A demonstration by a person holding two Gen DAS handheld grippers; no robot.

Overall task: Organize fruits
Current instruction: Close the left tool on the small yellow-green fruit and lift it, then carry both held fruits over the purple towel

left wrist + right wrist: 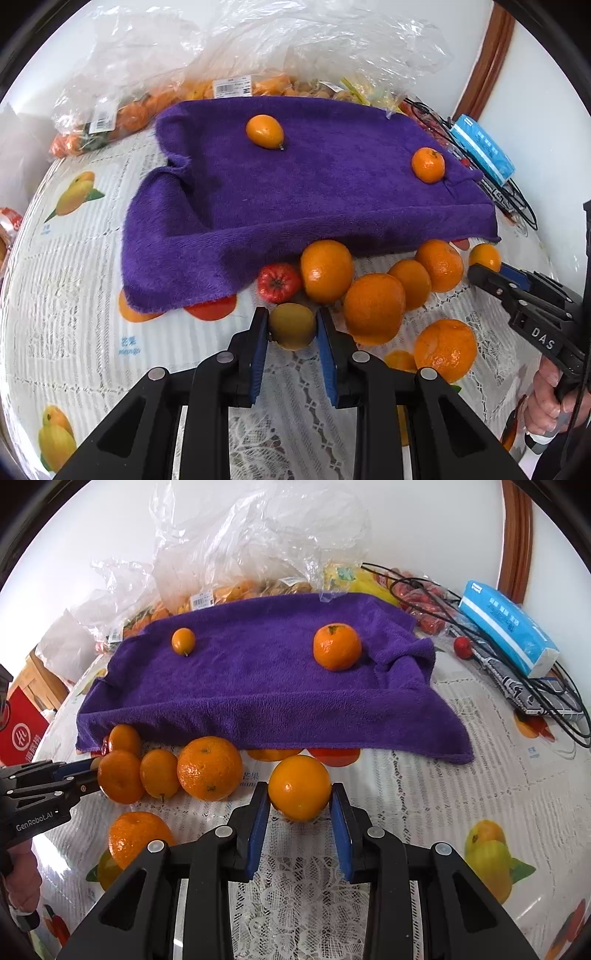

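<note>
Left gripper (291, 325) is clamped on a small greenish-yellow fruit (291, 329), pads pressing both its sides, fruit low over the lace cloth (280, 435). Right gripper (300, 805) is clamped on a smooth orange (299, 787), likewise just above the cloth. Judgement: step in hand is lifting both fruits for transfer to the purple towel (314, 192). To do it well: raise straight up before travelling, since the left fruit sits just beside a red fruit (277, 283) and a pile of oranges that a sideways drag would scatter; keep the squeeze steady, round skins slip; carry over the towel's raised near fold, set down gently on flat pile, well apart from what already lies there, and group by kind. Count, near to far: two held fruits; in the right view five loose oranges in the pile beside the left gripper; one red fruit; on the towel one kumquat-like fruit (183, 641) and one mandarin (337, 647). Bagged fruit behind: number cannot be told.
</note>
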